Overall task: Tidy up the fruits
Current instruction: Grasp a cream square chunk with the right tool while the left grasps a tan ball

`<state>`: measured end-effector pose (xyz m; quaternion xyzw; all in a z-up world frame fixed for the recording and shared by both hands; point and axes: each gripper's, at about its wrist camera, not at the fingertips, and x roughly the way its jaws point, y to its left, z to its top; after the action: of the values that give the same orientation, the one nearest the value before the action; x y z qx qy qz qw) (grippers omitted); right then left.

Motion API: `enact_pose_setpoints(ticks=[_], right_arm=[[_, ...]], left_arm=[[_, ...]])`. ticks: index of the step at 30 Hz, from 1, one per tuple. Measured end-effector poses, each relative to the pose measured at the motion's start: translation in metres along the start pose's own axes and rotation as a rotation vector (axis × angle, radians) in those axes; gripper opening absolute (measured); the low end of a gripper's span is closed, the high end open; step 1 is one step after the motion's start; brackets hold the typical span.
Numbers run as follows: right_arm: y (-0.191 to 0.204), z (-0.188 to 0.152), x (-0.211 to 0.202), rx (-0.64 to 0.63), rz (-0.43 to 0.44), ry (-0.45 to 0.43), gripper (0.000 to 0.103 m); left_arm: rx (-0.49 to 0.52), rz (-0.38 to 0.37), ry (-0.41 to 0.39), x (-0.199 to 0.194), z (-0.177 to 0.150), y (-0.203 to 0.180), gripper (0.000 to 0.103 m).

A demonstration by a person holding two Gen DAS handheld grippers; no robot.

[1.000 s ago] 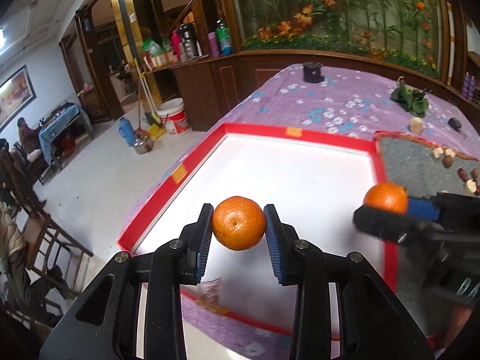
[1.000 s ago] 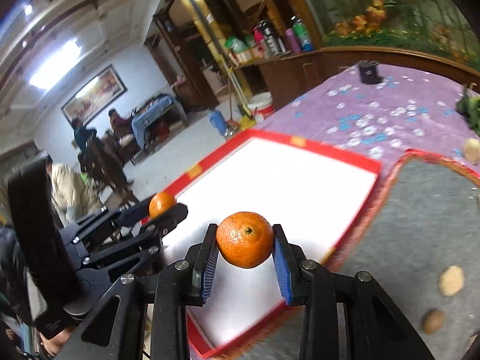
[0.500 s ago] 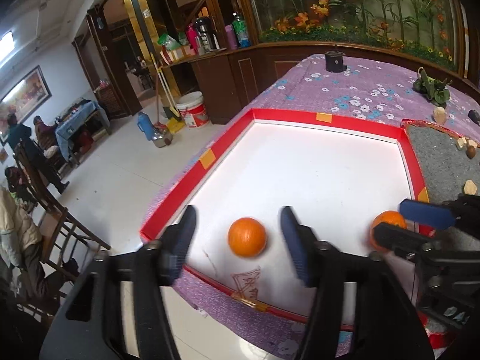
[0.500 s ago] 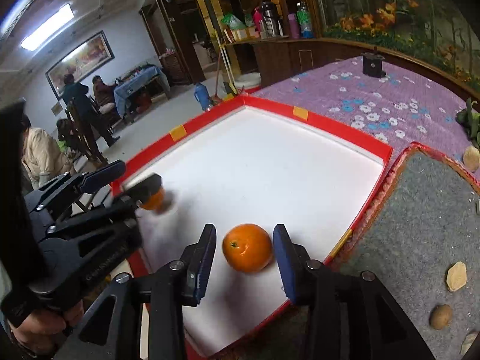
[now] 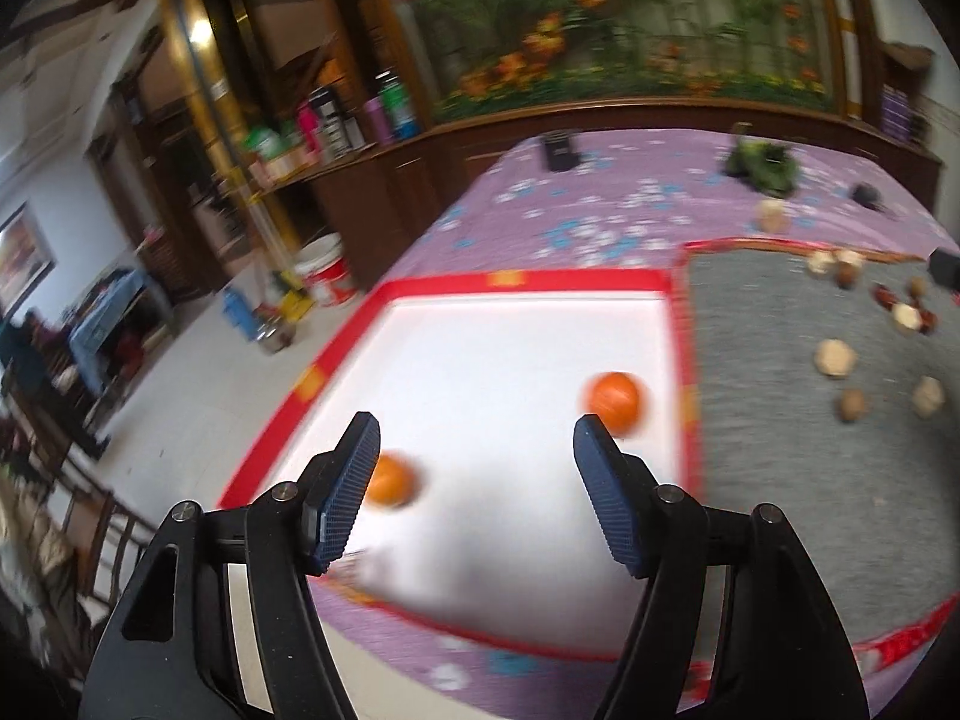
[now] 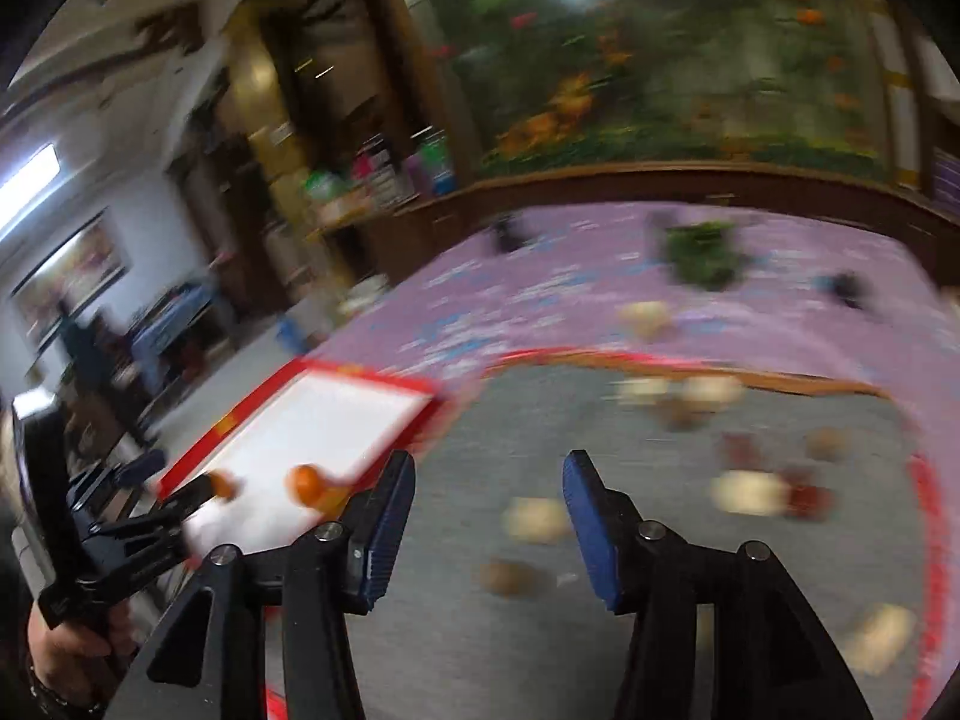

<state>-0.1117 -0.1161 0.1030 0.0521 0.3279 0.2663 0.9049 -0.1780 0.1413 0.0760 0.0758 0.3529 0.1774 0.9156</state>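
Release step done for this pair; turning toward next pick. Left gripper (image 5: 477, 441) apart, nothing between the pads, jaws just been opening. Right gripper (image 6: 489, 489) likewise apart and empty, jaws just been opening too. Both oranges down on the white tray (image 5: 480, 360): near orange (image 5: 390, 480) just beyond the left gripper's left pad, partly hidden by it, close to the tray's near left rim; far orange (image 5: 613, 402) close to the tray's right rim, beside the grey mat (image 5: 780, 450). Both blurred, so rolling or resting cannot be told. Right wrist view now aimed over the grey mat, where pale and brown small items (image 6: 534, 519) lie scattered; too blurred to identify as fruit or nuts. Next move, as judged: choose one piece on the mat, settle the swing so the view steadies, bring open jaws down around it and close; small low pieces on a soft mat likely call for a low, square approach. Against a second ago: each gripper then clamped on an orange held over the tray; half a second ago jaws parted with the oranges at tray level. Since then right gripper swung off the tray toward the mat, left gripper shifted so its orange sits off to the left of the gap rather than centred.
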Motion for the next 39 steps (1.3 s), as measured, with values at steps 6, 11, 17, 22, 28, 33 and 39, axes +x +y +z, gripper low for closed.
enact_pose_setpoints(ticks=[6, 11, 17, 22, 28, 33, 39], right_arm=[[-0.105, -0.028, -0.070, 0.181, -0.184, -0.032, 0.052], [-0.150, -0.064, -0.092, 0.264, -0.238, 0.013, 0.052], [-0.140, -0.070, -0.074, 0.170, -0.240, 0.087, 0.052], [-0.135, -0.066, -0.037, 0.111, -0.365, 0.163, 0.052], [-0.145, -0.072, -0.026, 0.155, -0.354, 0.207, 0.034], [-0.151, -0.074, -0.030, 0.199, -0.318, 0.196, 0.034], [-0.149, -0.075, -0.031, 0.208, -0.310, 0.192, 0.034]], left_arm=[[0.150, -0.188, 0.001, -0.008, 0.015, -0.075, 0.068], [0.252, -0.296, 0.059, -0.003, 0.012, -0.124, 0.068], [0.264, -0.288, 0.064, -0.006, 0.018, -0.130, 0.068], [0.290, -0.336, 0.059, -0.017, 0.019, -0.139, 0.068], [0.365, -0.416, 0.060, -0.023, 0.031, -0.186, 0.068], [0.443, -0.451, 0.069, -0.018, 0.034, -0.236, 0.068], [0.443, -0.457, 0.130, 0.007, 0.034, -0.268, 0.067]])
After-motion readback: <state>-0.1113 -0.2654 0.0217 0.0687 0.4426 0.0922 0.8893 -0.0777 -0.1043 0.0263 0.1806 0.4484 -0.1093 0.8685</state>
